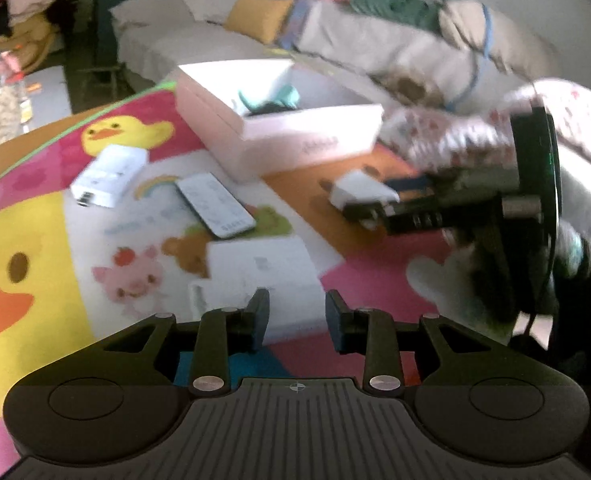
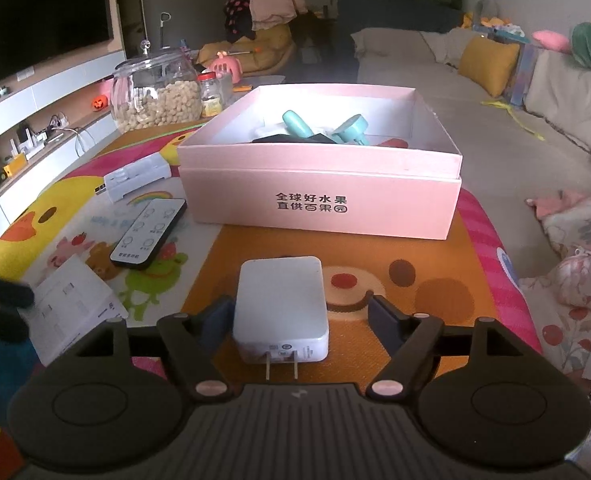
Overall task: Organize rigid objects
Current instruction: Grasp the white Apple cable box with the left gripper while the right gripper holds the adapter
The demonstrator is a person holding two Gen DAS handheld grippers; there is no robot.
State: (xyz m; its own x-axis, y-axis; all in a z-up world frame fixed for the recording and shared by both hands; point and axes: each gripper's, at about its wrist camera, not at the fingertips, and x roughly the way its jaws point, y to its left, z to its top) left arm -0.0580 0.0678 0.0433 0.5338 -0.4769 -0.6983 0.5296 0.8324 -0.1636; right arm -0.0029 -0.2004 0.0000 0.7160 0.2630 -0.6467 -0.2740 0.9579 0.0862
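A white plug-in charger (image 2: pixel 281 306) lies on the colourful play mat (image 2: pixel 415 280), prongs toward the camera. My right gripper (image 2: pixel 301 318) is open around it: the left pad is at its side and the right pad stands clear. Behind it is an open pink box (image 2: pixel 319 204) holding teal items (image 2: pixel 299 124). My left gripper (image 1: pixel 297 314) is open a little above a flat white box (image 1: pixel 263 268), gripping nothing. A black-edged remote (image 1: pixel 215 204) and a white adapter (image 1: pixel 109 176) lie on the mat left of the pink box (image 1: pixel 295 144).
A glass jar of nuts (image 2: pixel 155 96) and a small bottle (image 2: pixel 211 94) stand at the mat's far left. A sofa with cushions (image 2: pixel 491 64) runs along the right. Flower-print sleeves (image 2: pixel 583 264) show at the right edge.
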